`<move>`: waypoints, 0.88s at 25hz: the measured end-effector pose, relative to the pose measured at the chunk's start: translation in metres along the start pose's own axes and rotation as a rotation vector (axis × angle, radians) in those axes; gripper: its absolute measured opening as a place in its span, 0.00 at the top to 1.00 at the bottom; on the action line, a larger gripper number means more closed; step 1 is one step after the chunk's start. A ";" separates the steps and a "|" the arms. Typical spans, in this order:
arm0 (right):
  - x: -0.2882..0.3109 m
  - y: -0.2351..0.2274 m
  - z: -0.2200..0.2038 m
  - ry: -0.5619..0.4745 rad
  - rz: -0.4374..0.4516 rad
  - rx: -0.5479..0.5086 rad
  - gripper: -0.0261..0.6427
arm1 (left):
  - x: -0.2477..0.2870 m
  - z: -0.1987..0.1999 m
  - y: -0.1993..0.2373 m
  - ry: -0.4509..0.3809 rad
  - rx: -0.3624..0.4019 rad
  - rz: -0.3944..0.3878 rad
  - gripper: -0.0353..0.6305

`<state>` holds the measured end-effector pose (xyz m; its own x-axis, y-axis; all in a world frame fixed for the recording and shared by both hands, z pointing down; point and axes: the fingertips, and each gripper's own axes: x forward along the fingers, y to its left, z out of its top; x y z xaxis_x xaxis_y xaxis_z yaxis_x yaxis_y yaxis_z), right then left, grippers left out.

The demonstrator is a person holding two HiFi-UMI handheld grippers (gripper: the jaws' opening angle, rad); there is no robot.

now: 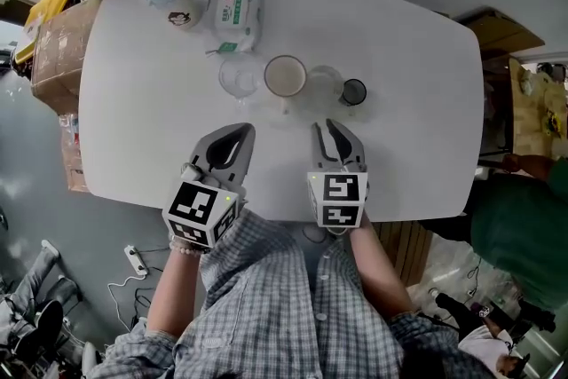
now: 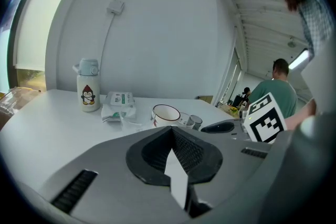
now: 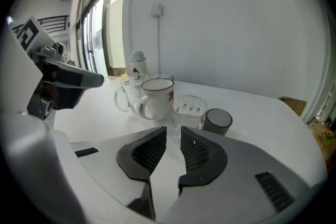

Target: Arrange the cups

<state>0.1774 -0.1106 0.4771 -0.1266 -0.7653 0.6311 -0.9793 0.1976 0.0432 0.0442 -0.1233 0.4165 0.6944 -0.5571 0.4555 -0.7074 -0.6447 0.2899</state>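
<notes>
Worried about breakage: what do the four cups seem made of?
Clear handled mug and clear spotted tumbler: glass, see-through. White mug with dark rim: glossy ceramic or enamel, unclear. Small dark grey cup: matte, perhaps metal or ceramic.

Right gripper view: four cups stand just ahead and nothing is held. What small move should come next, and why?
Probably widen the right tool, then ease it forward to the small dark grey cup. That cup stands nearest the tool, on its own side. The jaws are empty and only narrowly apart, which looks too tight to take the cup.
</notes>
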 end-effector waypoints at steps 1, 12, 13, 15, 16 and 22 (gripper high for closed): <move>0.002 -0.007 -0.007 0.020 -0.034 0.004 0.87 | -0.004 0.002 0.003 -0.006 0.002 0.006 0.93; 0.014 -0.067 -0.036 0.142 -0.168 -0.035 0.86 | -0.035 0.017 0.024 -0.054 0.005 0.067 0.93; 0.016 -0.064 -0.036 0.144 -0.161 -0.042 0.86 | -0.036 0.018 0.024 -0.056 0.005 0.070 0.93; 0.018 -0.059 -0.036 0.150 -0.154 -0.051 0.86 | -0.038 0.018 0.025 -0.059 0.004 0.075 0.93; 0.018 -0.058 -0.038 0.153 -0.154 -0.052 0.86 | -0.039 0.018 0.025 -0.060 0.004 0.078 0.93; -0.012 -0.064 -0.009 0.020 -0.174 -0.039 0.86 | -0.048 0.031 0.030 -0.096 0.042 0.109 0.93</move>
<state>0.2425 -0.1090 0.4736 0.0478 -0.7780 0.6265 -0.9794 0.0868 0.1825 -0.0056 -0.1322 0.3771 0.6243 -0.6712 0.3997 -0.7748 -0.5974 0.2070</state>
